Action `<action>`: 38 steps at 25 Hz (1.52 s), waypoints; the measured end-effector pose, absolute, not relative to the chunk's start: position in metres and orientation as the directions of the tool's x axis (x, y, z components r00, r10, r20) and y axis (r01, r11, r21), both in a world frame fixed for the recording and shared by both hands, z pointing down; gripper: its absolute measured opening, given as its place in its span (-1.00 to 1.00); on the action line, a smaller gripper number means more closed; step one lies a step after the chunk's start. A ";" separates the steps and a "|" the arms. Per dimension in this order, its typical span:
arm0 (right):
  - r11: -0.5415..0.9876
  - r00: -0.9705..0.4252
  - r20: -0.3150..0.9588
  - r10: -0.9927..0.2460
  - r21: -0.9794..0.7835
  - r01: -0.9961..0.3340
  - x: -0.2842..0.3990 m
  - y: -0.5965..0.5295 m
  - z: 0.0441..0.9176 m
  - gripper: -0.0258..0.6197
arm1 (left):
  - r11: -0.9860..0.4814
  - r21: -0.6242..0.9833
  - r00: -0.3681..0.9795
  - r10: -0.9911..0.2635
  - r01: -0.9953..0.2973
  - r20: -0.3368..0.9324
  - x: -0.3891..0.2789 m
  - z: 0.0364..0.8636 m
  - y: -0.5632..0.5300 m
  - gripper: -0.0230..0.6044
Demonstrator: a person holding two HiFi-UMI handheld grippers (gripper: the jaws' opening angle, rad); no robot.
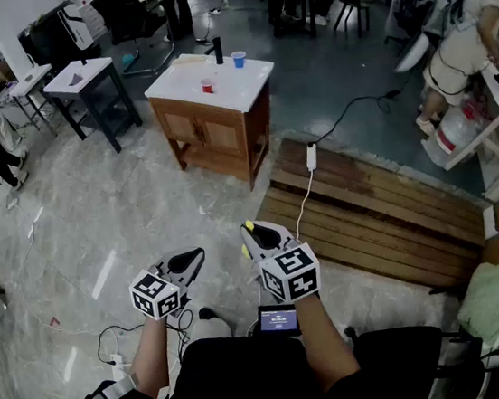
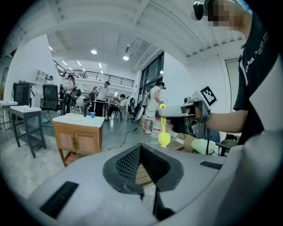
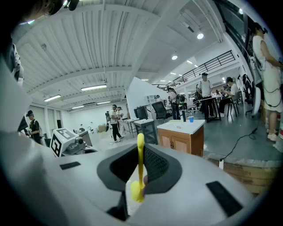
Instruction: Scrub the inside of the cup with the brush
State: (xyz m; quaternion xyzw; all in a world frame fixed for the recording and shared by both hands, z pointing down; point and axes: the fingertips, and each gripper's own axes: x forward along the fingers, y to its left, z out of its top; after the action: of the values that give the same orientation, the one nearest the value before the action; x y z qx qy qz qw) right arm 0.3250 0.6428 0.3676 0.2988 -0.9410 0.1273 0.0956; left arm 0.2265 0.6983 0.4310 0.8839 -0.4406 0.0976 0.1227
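My right gripper (image 1: 252,232) is shut on a yellow brush (image 3: 140,163), which stands upright between its jaws with the handle sticking up. In the left gripper view the brush (image 2: 164,132) hangs below that gripper (image 2: 164,112). My left gripper (image 1: 194,260) is shut with nothing in it (image 2: 141,167). Both are held low in front of my lap, side by side and apart. A red cup (image 1: 207,85) and a blue cup (image 1: 239,58) stand far ahead on a white-topped wooden cabinet (image 1: 188,79).
A black bottle (image 1: 217,46) stands on the cabinet too. A wooden platform (image 1: 370,215) with a power strip (image 1: 311,156) lies right of it. Grey tables (image 1: 88,83) stand at the back left. People stand and sit around the room. A small screen (image 1: 277,318) rests on my lap.
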 end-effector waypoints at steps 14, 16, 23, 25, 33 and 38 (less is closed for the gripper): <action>0.790 -0.818 0.240 -0.523 -0.224 -0.571 0.319 0.644 0.365 -0.80 | -0.600 0.119 0.607 -0.747 -0.791 0.269 0.226 0.424 0.694 -0.91; 0.792 -0.819 0.240 -0.521 -0.222 -0.568 0.317 0.644 0.365 -0.80 | -0.597 0.120 0.605 -0.750 -0.793 0.268 0.225 0.425 0.694 -0.91; 0.795 -0.820 0.243 -0.518 -0.216 -0.567 0.313 0.645 0.366 -0.80 | -0.595 0.146 0.612 -0.755 -0.790 0.236 0.221 0.422 0.696 -0.92; 0.792 -0.818 0.239 -0.524 -0.218 -0.571 0.314 0.643 0.367 -0.80 | -0.600 0.138 0.615 -0.752 -0.788 0.239 0.222 0.421 0.695 -0.92; 0.782 -0.811 0.245 -0.531 -0.226 -0.581 0.321 0.639 0.373 -0.80 | -0.596 0.108 0.600 -0.755 -0.796 0.265 0.223 0.427 0.694 -0.91; 0.777 -0.810 0.248 -0.532 -0.237 -0.583 0.327 0.636 0.376 -0.80 | -0.557 0.128 0.570 -0.781 -0.821 0.257 0.217 0.426 0.693 -0.91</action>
State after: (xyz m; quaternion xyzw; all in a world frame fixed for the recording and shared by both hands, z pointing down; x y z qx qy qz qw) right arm 0.3269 0.6365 0.3759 0.2967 -0.9390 0.1528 0.0836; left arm 0.2169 0.6932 0.4263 0.8782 -0.4558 0.0853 0.1172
